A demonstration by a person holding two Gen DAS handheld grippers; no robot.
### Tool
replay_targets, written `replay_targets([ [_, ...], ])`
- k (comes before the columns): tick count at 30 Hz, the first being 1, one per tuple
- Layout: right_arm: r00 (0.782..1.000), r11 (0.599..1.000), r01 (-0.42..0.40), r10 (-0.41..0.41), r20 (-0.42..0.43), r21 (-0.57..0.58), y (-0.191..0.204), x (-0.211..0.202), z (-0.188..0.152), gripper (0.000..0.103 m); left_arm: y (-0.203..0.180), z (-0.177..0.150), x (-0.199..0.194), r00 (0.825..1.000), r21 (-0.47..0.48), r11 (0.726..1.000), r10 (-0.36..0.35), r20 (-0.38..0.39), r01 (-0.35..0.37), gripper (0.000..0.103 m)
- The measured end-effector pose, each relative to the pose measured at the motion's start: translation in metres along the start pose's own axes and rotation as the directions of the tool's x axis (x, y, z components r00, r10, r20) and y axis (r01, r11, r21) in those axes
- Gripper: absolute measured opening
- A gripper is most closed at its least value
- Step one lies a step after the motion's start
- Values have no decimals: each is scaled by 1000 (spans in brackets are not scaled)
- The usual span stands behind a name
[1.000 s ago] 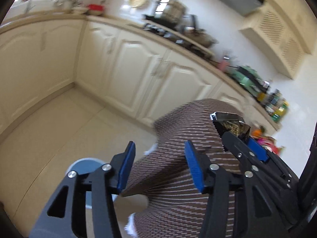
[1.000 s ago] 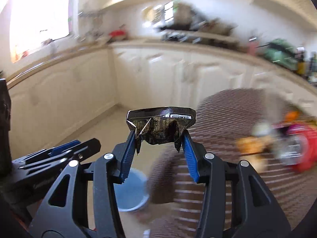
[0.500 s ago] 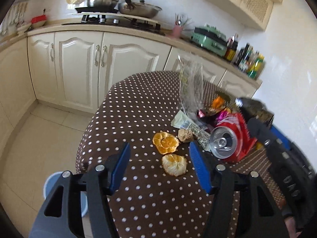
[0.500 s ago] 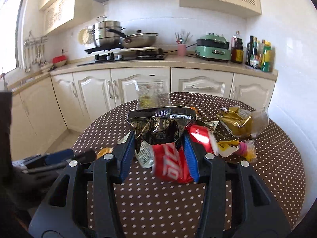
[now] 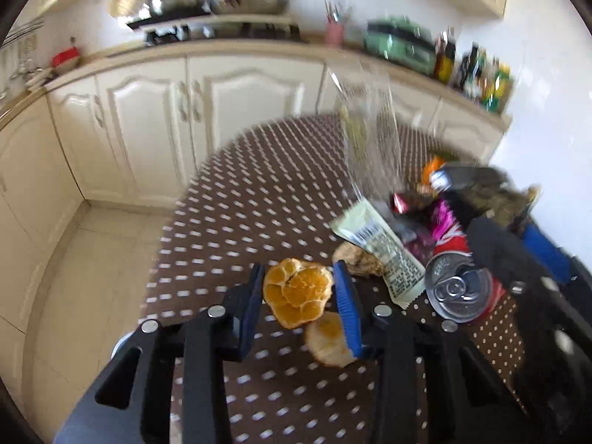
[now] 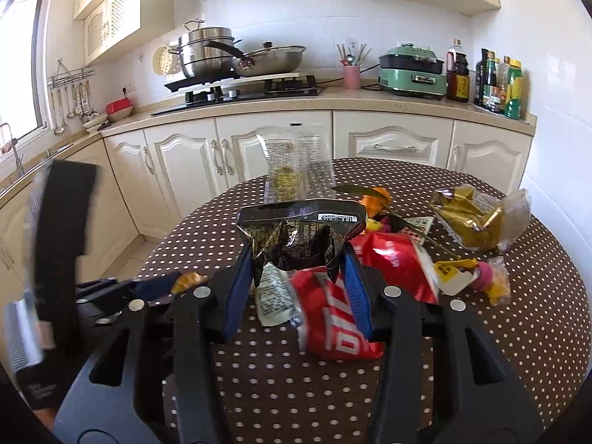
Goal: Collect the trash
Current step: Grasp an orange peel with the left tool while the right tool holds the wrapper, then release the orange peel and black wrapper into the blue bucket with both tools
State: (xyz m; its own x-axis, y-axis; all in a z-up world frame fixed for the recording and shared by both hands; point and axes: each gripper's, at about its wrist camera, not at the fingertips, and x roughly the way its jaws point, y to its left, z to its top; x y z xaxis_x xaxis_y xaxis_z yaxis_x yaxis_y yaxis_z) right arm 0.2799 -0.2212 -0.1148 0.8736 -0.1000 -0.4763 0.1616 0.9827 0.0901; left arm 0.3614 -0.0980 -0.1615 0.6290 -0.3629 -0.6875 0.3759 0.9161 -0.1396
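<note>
A flat orange peel (image 5: 298, 292) lies on the brown polka-dot table (image 5: 259, 203). My left gripper (image 5: 300, 301) has it between its blue pads; the jaws are closing and both pads touch the peel's edges. A second peel piece (image 5: 325, 340) sits just under the right pad. My right gripper (image 6: 296, 259) is shut on a crumpled black wrapper (image 6: 301, 236), held above the table (image 6: 518, 333). That wrapper (image 5: 477, 181) also shows at the right of the left wrist view. The left gripper's tips and the peel (image 6: 188, 279) appear low left in the right wrist view.
A crushed red can (image 5: 458, 292), a pale green wrapper (image 5: 381, 248) and a clear plastic bag (image 5: 370, 140) crowd the table's right half. A gold wrapper (image 6: 470, 218) lies farther right. A sliver of blue bin (image 5: 121, 344) shows on the floor. Cream cabinets (image 6: 185, 170) stand behind.
Both views swung from the floor and blue bin up to the table. The left gripper moved forward onto the orange peel and its jaws narrowed. The right gripper kept the black wrapper.
</note>
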Motion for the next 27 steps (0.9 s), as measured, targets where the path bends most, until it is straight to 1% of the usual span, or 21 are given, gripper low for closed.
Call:
replay_targets([
  [3,999,999,-42,42,6,-29,22,-1,1,47,23,-4,-21,999,-61,998,-8,49,11,37],
  [6,994,992,-109,109,0,-60,53,1,1,47,57,-15,-42,995,-124,991,52,83,-42,37],
  [7,990,987,-139,139,-4,-76,69,3,0,47,70,-19,-47,993,-148,987,75,88,-61,37],
  [10,974,967,-227,224,-38,-117,111,10,-5,47,116,-34,-63,986,-237,964,146,83,-123,37],
  [12,960,949,-280,273,-68,-146,140,17,-12,47,151,-49,-70,978,-296,939,199,58,-174,37],
  [14,939,924,-339,323,-117,-175,174,28,-24,47,188,-65,-71,969,-352,908,247,11,-228,37],
  [18,899,877,-425,382,-213,-223,228,50,-52,47,245,-94,-63,952,-426,854,298,-71,-299,37],
  [21,874,858,-455,381,-301,-237,260,79,-78,47,276,-110,-52,944,-467,821,306,-125,-328,37],
  [22,866,856,-465,386,-319,-225,265,88,-84,48,285,-116,-49,939,-476,810,314,-141,-343,37],
  [23,857,855,-470,383,-345,-218,271,97,-90,48,294,-121,-44,930,-479,798,331,-161,-367,37],
  [25,843,851,-484,390,-371,-204,281,113,-101,50,309,-130,-35,928,-499,783,325,-181,-372,37],
  [26,840,851,-484,387,-379,-203,283,120,-104,52,314,-133,-30,928,-508,777,319,-191,-371,37],
  [27,837,850,-485,383,-391,-205,285,125,-108,53,320,-137,-26,925,-514,770,322,-201,-380,37],
])
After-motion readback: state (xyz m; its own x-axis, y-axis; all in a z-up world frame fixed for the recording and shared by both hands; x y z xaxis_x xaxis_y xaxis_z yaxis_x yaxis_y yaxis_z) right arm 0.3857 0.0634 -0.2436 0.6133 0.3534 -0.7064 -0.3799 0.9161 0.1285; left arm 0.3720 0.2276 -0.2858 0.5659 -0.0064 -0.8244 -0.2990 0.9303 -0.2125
